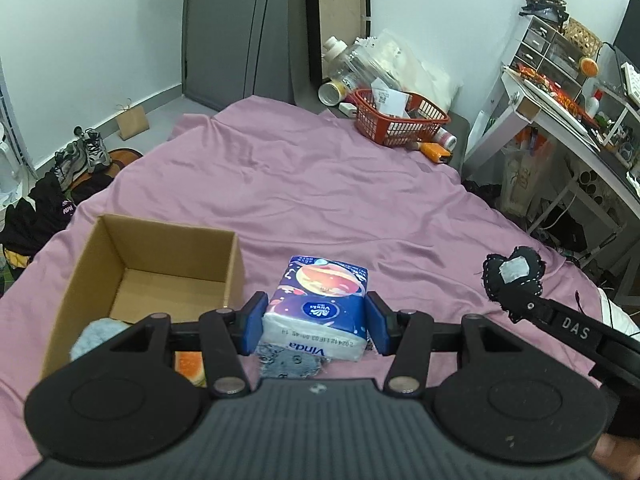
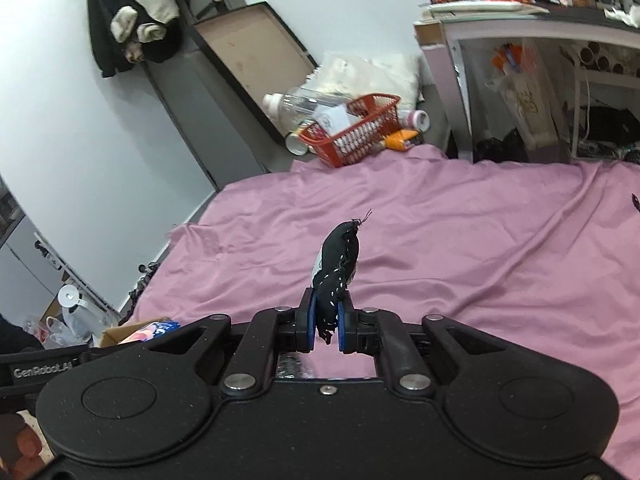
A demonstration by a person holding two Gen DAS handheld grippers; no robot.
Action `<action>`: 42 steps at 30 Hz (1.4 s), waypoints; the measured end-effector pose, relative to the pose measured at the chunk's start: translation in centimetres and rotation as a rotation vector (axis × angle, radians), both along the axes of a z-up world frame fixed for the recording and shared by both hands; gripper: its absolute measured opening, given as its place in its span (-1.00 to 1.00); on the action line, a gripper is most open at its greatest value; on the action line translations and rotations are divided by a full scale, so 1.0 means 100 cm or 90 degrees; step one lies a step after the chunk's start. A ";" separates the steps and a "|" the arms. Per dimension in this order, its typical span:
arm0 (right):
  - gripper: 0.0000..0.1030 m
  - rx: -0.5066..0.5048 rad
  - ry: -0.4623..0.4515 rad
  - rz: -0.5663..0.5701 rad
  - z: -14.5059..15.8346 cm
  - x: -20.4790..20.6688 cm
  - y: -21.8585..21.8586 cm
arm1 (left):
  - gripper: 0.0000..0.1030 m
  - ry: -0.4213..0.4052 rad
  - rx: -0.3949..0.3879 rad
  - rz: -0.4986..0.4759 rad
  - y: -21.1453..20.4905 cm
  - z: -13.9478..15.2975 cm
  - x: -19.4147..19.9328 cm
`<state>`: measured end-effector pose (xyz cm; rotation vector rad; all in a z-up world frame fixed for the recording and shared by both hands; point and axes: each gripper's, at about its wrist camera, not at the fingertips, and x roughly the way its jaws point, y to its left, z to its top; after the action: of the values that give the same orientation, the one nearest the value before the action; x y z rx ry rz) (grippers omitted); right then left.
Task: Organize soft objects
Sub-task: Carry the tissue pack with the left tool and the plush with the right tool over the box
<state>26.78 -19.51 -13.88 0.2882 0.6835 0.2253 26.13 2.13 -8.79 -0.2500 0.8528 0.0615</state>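
Clamped between the blue pads of the left claw is a Vinda tissue pack, held by its two long sides, just right of the open cardboard box on the pink bedsheet. It should be light and squashy under slick plastic film, so a mid-body side grip suits it. Its wrapper is dark blue with an orange planet print. The right claw is closed on a black stitched fabric pouch, limp and thin, pinched at its lower edge and hanging above the sheet.
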 end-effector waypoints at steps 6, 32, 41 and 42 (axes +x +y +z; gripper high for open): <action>-0.80 0.015 -0.033 0.014 0.012 -0.013 0.014 | 0.00 -0.016 -0.003 -0.001 0.018 0.010 -0.010; -0.80 -0.020 -0.057 0.105 0.026 -0.025 0.103 | 0.00 -0.035 0.005 0.077 0.134 0.038 -0.030; -0.80 -0.066 -0.056 0.146 0.024 -0.038 0.138 | 0.00 -0.012 -0.023 0.094 0.158 0.014 -0.023; -0.80 -0.065 -0.053 0.149 0.024 -0.038 0.141 | 0.00 -0.009 -0.027 0.096 0.160 0.011 -0.022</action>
<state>22.97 -5.37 -11.52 0.0993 0.6432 0.4216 23.94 18.15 -7.72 -0.3543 0.8209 0.1817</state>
